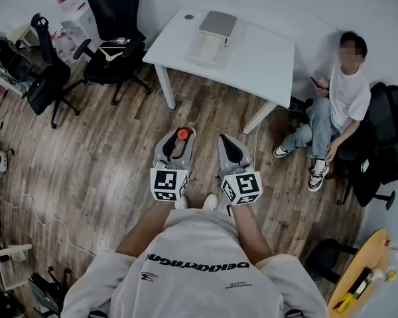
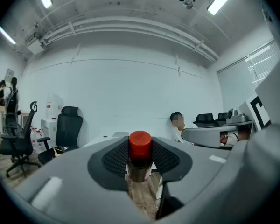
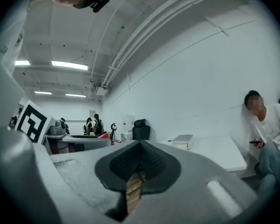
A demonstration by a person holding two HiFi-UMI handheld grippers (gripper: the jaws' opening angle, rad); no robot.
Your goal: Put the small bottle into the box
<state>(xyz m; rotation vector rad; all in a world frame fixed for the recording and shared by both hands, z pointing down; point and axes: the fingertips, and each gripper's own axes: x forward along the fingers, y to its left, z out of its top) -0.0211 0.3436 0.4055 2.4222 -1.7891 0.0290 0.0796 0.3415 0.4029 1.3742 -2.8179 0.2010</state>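
A small brown bottle with a red cap [image 1: 183,134] stands upright between the pads of my left gripper [image 1: 177,143], which is shut on it. In the left gripper view the bottle [image 2: 140,157] fills the gap in the left gripper [image 2: 140,166]. My right gripper [image 1: 229,147] is held beside it, shut with nothing in it; in the right gripper view its tips meet in the right gripper [image 3: 140,148]. Both are held level above the wooden floor. The pale box [image 1: 211,40] with a grey lid lies on the white table [image 1: 265,61] ahead; the box [image 3: 183,140] also shows in the right gripper view.
A person [image 1: 335,105] sits on the floor at the right of the table, against the wall. Black office chairs [image 1: 116,42] stand at the left and more at the far right [image 1: 385,144]. A yellow round table [image 1: 365,277] is at the lower right. Cables run along the floor at the left.
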